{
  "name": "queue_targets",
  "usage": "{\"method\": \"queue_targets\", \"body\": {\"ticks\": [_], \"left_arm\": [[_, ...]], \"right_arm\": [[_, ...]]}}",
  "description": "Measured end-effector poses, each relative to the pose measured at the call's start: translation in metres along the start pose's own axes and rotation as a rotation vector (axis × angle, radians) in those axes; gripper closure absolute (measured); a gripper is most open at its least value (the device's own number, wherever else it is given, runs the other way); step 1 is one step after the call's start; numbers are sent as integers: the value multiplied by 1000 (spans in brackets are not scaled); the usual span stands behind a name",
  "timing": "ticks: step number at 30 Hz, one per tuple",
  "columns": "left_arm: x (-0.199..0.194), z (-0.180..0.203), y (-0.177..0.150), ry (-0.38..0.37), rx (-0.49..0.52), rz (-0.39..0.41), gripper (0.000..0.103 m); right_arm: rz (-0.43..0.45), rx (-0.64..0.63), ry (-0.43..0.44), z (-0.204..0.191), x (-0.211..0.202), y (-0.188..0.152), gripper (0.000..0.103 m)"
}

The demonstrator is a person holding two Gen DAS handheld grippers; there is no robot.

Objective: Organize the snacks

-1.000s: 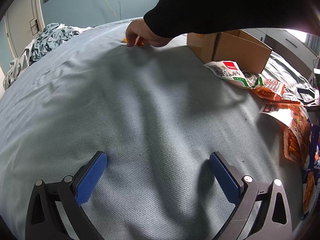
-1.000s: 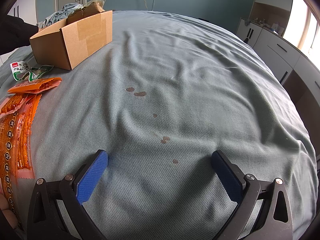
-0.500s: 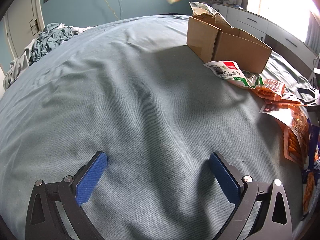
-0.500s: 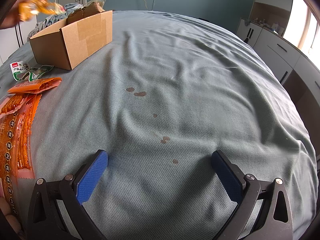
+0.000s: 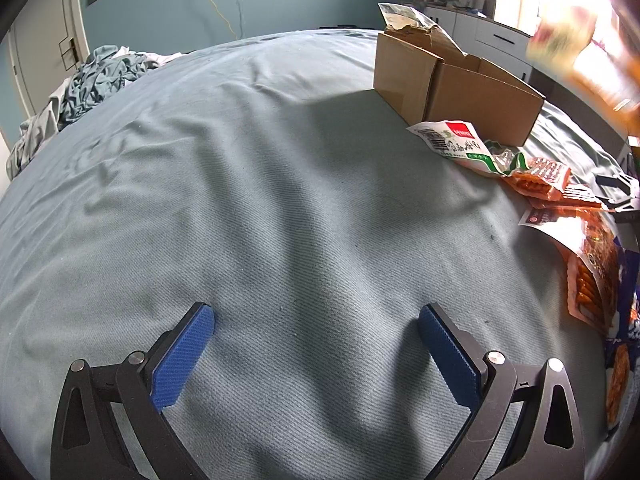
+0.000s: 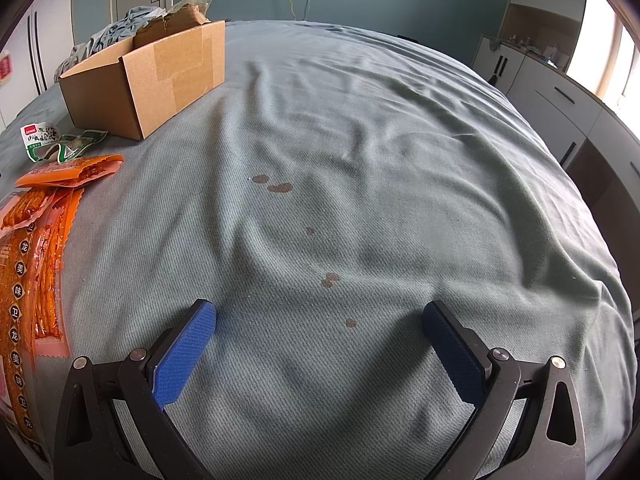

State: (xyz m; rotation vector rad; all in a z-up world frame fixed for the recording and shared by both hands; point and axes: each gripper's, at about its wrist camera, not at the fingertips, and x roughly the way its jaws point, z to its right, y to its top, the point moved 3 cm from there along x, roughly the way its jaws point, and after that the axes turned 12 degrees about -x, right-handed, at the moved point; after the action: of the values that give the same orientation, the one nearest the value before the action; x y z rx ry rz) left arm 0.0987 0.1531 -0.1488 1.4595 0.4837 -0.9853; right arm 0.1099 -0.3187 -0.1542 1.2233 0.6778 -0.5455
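Resting low over the bed (image 5: 280,200), the left gripper (image 5: 316,320) has its jaws spread wide with nothing between them. Far left, a heap of crumpled cloth (image 5: 100,76) lies at the bed's edge. To the right stands an open cardboard box (image 5: 460,92), a torn bag poking from its far end. Just before the box lies a white-green packet (image 5: 460,142), then an orange packet (image 5: 540,178), then larger orange packs (image 5: 588,272) along the right rim. A blurred packet (image 5: 560,40) shows at upper right.

The right gripper (image 6: 320,320) likewise has jaws spread and empty over the sheet (image 6: 400,160), which carries small brown stains (image 6: 278,187). Here the orange packs (image 6: 32,280), box (image 6: 152,80) and packets sit at left.
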Motion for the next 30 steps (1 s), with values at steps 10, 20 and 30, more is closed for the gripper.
{"method": "queue_targets", "body": {"ticks": [10, 20, 30], "left_arm": [[0, 0, 0, 1, 0, -1, 0], [0, 0, 0, 0, 0, -1, 0], [-1, -1, 0, -10, -7, -2, 0]], "right_arm": [[-1, 0, 1, 0, 0, 0, 0], [-2, -5, -8, -2, 0, 0, 0], [-5, 14, -9, -2, 0, -1, 0]]}}
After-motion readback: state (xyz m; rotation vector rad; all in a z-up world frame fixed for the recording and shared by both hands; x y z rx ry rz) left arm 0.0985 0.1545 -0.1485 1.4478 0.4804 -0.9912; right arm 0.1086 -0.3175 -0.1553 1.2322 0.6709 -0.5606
